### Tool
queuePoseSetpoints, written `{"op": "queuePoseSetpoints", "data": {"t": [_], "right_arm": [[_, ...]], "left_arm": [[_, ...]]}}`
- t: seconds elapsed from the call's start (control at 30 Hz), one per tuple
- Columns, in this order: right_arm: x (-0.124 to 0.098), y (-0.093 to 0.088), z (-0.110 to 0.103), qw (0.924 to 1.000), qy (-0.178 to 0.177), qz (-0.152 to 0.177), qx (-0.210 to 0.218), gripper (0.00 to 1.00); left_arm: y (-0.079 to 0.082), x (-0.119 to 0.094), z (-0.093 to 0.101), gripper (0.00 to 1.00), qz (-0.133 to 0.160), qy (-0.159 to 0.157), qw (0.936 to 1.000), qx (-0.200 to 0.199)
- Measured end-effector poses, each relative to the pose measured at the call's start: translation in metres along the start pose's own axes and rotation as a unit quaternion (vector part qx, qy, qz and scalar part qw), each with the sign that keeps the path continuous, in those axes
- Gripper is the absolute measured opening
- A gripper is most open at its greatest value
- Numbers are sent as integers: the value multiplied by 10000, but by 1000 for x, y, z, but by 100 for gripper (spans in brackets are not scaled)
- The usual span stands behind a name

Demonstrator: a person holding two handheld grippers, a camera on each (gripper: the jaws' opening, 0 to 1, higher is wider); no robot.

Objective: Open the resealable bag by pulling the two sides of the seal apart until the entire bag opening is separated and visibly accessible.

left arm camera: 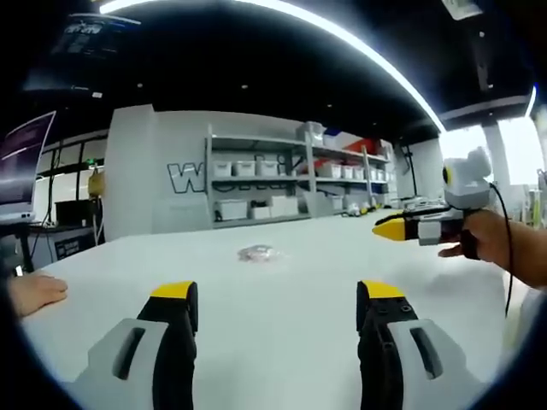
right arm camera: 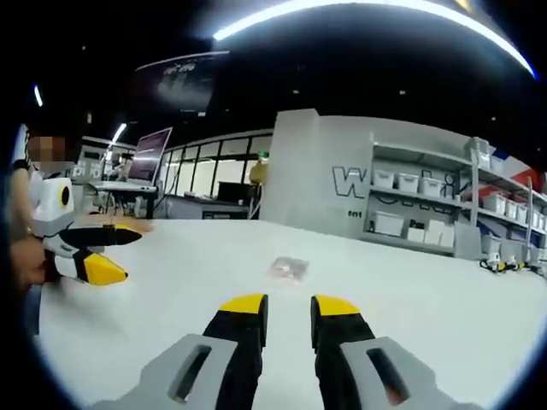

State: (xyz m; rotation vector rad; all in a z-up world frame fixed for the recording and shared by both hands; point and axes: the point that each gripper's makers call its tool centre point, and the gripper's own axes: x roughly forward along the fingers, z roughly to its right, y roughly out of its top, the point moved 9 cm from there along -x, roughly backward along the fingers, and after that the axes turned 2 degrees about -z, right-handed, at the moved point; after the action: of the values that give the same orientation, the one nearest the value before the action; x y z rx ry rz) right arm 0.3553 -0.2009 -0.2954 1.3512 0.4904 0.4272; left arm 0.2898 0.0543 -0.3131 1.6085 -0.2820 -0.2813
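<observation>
Both hand-held grippers empty: left (left arm camera: 278, 299) released, right (right arm camera: 289, 307) narrowly parted; bag (left arm camera: 255, 253) flat on table (left arm camera: 299, 265), axis unclear.

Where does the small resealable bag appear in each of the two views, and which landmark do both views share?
Left gripper view: the resealable bag lies flat on the white table, just left of centre, beyond the open jaws.
Right gripper view: the bag lies near centre, just above the yellow jaw tips.
Shared landmark: the grey shelf rack with white bins behind the table.
</observation>
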Motion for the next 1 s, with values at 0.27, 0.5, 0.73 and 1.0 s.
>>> {"op": "queuePoseSetpoints", "data": {"t": [0.27, 0.5, 0.73, 1.0], "right_arm": [[23, 0, 6, 9997, 208, -126, 50, 18], [44, -3, 13, 9990, 331, -285, 35, 17], [45, -11, 13, 9983, 386, -324, 308, 17], [47, -14, 17, 9979, 382, -352, 399, 17]], "left_arm": [[-1, 0, 0, 75, -41, 37, 10000, 5], [-1, 0, -1, 75, -55, 49, 10000, 5], [-3, 1, -3, 75, -104, 54, 9999, 15], [-3, 1, -2, 75, -100, 64, 9999, 22]]}}
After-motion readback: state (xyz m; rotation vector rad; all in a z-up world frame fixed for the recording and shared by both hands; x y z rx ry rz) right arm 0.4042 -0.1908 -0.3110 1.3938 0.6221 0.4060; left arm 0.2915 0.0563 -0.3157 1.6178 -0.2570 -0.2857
